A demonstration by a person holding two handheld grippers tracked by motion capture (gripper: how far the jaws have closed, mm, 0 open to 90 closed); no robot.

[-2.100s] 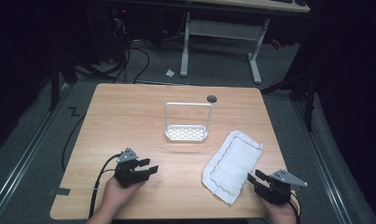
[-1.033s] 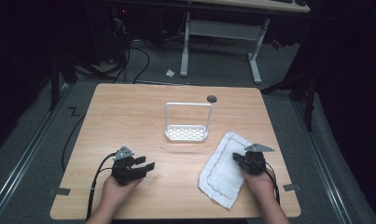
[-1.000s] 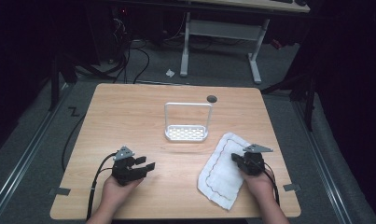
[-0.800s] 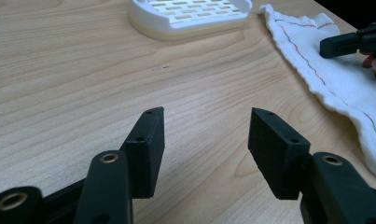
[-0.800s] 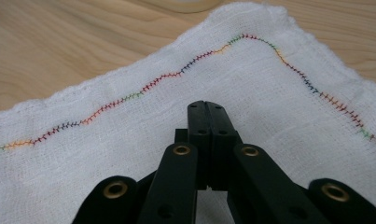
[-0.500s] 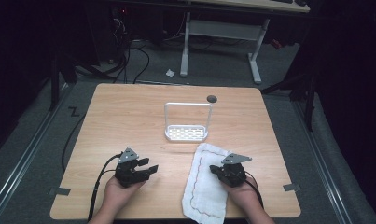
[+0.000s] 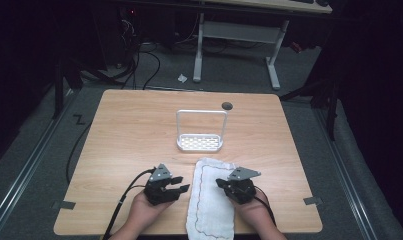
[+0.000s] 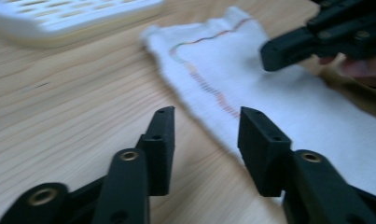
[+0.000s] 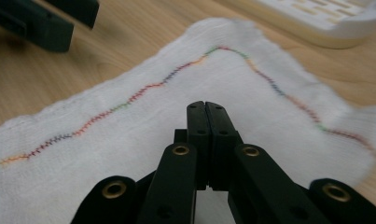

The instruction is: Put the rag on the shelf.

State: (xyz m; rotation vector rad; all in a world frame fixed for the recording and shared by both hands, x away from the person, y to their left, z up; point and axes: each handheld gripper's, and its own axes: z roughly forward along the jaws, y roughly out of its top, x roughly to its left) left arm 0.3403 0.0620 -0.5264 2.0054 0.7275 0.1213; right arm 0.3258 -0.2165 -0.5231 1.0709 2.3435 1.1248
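A white cloth (image 7: 209, 212) with a wavy coloured stitch line lies lengthwise at the table's front, its near end over the edge. My left gripper (image 7: 183, 188) is just left of it. In the left gripper view (image 8: 206, 126) its jaws stand apart and have just been closing, with the cloth's (image 8: 269, 93) left edge between them, and the pads do not press on it. My right gripper (image 7: 220, 183) rests on the cloth's right part. In the right gripper view (image 9: 206, 106) its jaws are shut together, tips down on the cloth (image 9: 129, 135), and no fold shows between them.
A white perforated rack (image 7: 200, 143) with a wire handle stands just beyond the cloth at mid table. A dark round grommet (image 7: 227, 105) sits behind it. Bare wood (image 7: 129, 130) spreads to the left and back. Cables trail off the front left.
The right gripper slid left from the table's right side to the front middle, and the cloth came with it and turned lengthwise. The left gripper moved right up to the cloth's edge.
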